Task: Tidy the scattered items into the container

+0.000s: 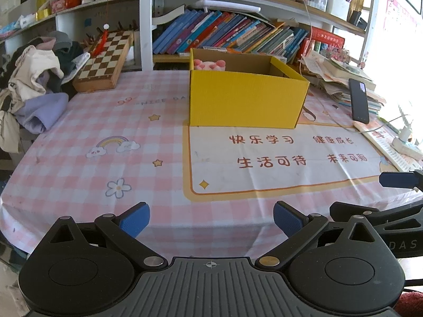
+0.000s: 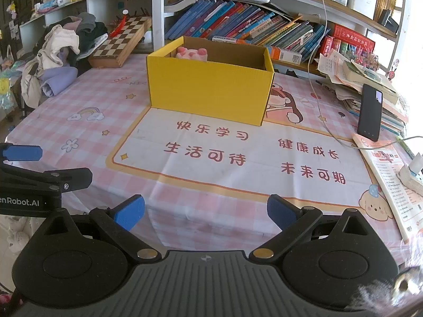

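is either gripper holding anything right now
Nothing is held: the left gripper and right gripper are both open and empty above the tablecloth.

Matt yellow corrugated cardboard is forming the box [image 1: 246, 100], a smooth printed cloth [image 1: 105, 121] is covering the counter, glossy black glass is fronting the phone [image 2: 369, 112], and varnished wood is showing on the chessboard [image 1: 105, 60] at upper left.

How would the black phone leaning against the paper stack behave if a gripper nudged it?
The black phone stands nearly upright, propped against the paper stack, so a nudge would probably tip it flat. It looks rigid, and its glossy surface may slip between the pads. Its lower edge seems to sit on a booklet, so it could slide.
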{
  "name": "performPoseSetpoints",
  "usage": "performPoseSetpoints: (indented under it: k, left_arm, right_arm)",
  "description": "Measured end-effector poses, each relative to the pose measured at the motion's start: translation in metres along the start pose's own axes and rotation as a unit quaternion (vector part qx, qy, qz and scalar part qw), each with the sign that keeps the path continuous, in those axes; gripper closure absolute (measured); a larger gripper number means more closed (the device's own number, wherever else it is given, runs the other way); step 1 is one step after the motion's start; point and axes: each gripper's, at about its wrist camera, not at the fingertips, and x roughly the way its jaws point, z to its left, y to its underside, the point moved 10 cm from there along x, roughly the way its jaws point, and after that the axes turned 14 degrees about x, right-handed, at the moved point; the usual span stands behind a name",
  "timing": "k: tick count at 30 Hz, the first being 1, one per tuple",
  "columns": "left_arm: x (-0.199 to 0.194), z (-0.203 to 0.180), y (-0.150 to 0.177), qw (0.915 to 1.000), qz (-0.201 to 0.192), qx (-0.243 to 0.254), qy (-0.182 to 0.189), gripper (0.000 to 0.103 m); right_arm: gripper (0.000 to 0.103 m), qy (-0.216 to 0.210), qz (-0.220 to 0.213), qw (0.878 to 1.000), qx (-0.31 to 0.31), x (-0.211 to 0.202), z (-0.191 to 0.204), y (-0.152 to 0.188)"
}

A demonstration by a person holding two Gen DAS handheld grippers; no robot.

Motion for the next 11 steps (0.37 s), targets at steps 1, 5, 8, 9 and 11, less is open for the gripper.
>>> performPoseSetpoints:
  k: [1, 5, 8, 9, 11]
  left_arm:
    - [0.0003, 0.0002, 0.0004, 1.0, 0.0, -0.001, 0.0, 0.002]
    - [0.0006, 0.0003, 0.0009, 1.0, 0.002, -0.002, -0.001, 0.002]
    - [0.0021, 0.0005, 0.0013, 1.0, 0.004, -0.004, 0.001, 0.002]
    - [0.003, 0.0006, 0.0016, 1.0, 0.005, -0.005, 0.002, 0.002]
    - [0.0052, 0.0007, 0.0021, 0.9999, 0.009, -0.008, 0.006, 0.002]
  right_arm:
    - [0.003, 0.0, 0.001, 1.0, 0.0, 0.0001, 0.0, 0.0001]
    - [0.003, 0.0, 0.003, 1.0, 0.0, 0.0019, 0.0003, 0.0003]
    - [0.003, -0.001, 0.006, 1.0, 0.0, 0.0035, 0.0003, 0.0004]
    - [0.003, 0.0, 0.006, 1.0, 0.0, 0.004, 0.0004, 0.0005]
    - [0.003, 0.001, 0.008, 1.0, 0.0, 0.0055, 0.0002, 0.0003]
